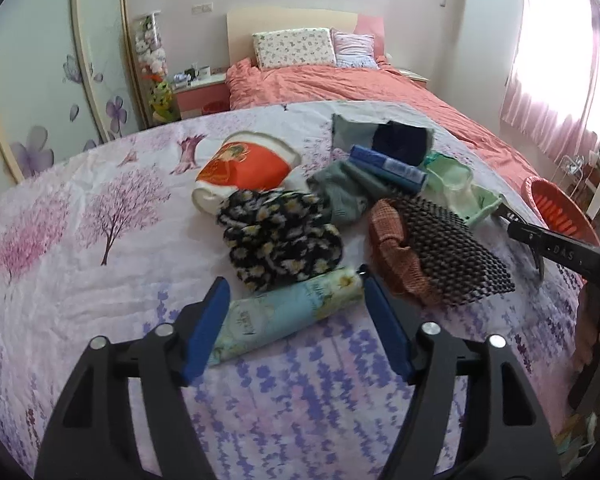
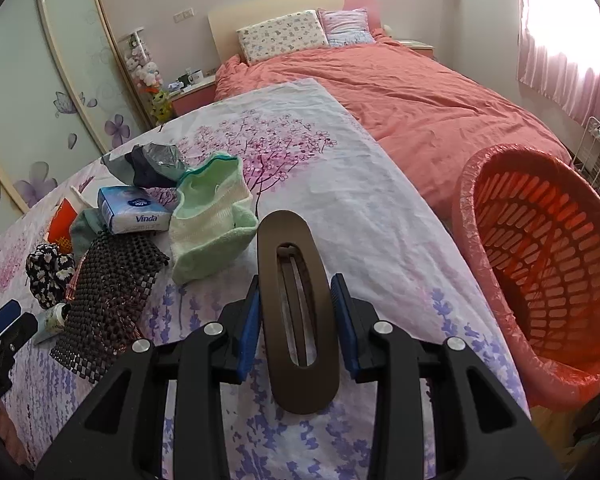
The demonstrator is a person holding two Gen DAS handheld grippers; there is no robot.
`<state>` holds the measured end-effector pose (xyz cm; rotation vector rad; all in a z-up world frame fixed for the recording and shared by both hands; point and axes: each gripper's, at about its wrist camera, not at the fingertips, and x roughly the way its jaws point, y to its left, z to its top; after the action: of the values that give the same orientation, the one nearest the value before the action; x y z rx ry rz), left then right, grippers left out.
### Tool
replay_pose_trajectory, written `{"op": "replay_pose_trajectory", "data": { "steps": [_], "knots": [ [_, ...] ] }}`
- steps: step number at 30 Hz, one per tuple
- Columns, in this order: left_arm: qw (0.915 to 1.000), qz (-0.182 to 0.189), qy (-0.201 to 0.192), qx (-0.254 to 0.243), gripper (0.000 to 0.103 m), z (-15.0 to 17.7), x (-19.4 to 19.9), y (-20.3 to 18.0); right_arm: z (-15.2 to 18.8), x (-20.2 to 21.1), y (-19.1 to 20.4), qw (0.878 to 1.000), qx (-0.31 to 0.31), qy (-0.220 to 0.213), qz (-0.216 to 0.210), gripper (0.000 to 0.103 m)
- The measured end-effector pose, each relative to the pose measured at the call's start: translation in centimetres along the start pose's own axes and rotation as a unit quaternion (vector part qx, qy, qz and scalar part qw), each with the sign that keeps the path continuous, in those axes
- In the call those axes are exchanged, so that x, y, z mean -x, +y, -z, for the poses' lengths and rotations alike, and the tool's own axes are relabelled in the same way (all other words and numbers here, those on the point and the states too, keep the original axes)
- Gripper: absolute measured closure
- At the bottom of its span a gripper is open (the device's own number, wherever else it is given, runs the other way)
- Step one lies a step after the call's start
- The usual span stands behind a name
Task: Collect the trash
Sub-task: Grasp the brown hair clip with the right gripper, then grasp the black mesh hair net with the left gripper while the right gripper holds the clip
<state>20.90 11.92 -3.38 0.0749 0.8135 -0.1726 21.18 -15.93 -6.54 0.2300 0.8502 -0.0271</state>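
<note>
Pale blue floral tube (image 1: 288,314) lies flat on the bedspread, crosswise between the open left tool (image 1: 290,312) pads. Brown oval hair clip (image 2: 298,312) clamped upright in the right tool (image 2: 298,314). Red slatted basket (image 2: 540,264), plastic-lined, tilted, far right.

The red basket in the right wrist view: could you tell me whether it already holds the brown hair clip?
No, the brown hair clip sits clamped in the right gripper, outside the red basket.

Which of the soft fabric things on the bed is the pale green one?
The mint-green knitted pouch, beside the tissue pack. The black daisy-print cloth and the dark bundle are much darker.
</note>
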Motion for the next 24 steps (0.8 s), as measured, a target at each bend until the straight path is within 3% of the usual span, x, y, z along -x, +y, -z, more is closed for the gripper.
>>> {"op": "replay_pose_trajectory", "data": {
  "steps": [12, 22, 24],
  "knots": [
    [0.9979, 0.056, -0.021, -0.026, 0.033, 0.0, 2.3, -6.4, 1.1, 2.1, -1.7, 1.000, 0.001, -0.021, 0.003, 0.070],
    [0.9996, 0.023, 0.005, -0.017, 0.034, -2.1, -1.5, -11.2, 2.2, 3.5, -3.7, 1.000, -0.011, -0.022, 0.004, 0.070],
    [0.9996, 0.014, 0.015, -0.018, 0.044, -2.4, -2.4, -11.7, 2.4, 3.5, -4.0, 1.000, -0.015, -0.019, 0.004, 0.070]
  ]
}}
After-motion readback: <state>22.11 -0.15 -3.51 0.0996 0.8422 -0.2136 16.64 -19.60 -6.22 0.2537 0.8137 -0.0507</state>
